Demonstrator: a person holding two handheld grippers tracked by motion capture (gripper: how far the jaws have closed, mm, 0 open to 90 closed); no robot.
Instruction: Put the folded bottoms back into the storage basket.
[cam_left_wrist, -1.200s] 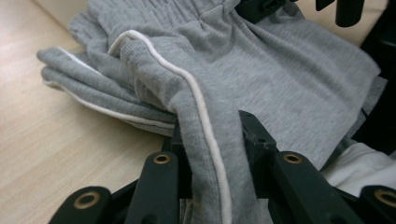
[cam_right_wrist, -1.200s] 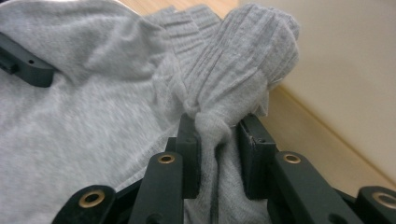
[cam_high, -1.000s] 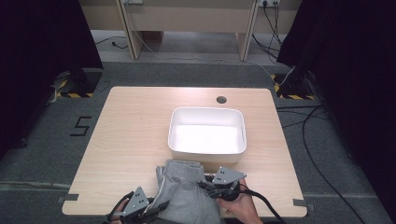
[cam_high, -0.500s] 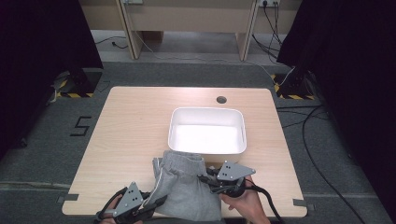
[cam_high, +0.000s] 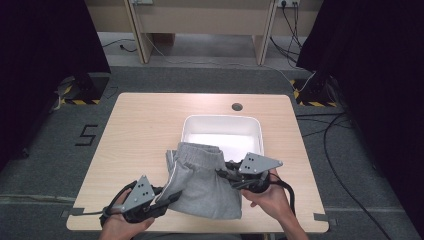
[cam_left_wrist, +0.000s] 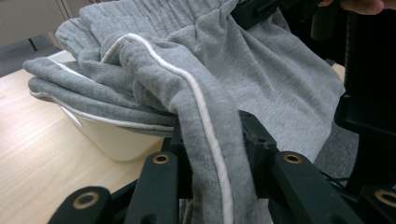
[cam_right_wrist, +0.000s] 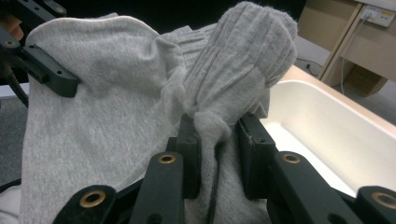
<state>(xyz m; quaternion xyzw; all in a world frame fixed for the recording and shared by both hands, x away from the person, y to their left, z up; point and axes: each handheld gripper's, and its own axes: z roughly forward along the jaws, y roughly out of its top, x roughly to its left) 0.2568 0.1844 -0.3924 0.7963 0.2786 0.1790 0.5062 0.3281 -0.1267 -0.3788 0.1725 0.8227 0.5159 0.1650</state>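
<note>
Left gripper view: fingers (cam_left_wrist: 254, 140) pinch grey shorts (cam_left_wrist: 261, 74); right fingers (cam_right_wrist: 254, 144) likewise.

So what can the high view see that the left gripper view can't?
Only the high view takes in the whole table, its round hole, the dark floor with cables, and the inside of the tub. Only the left gripper view gets close enough to see the shorts' white stripe running down between the left gripper's jaws, which are shut on the cloth. Both see the grey shorts draped over the tub's near rim, and the right gripper pinching their other side.
</note>
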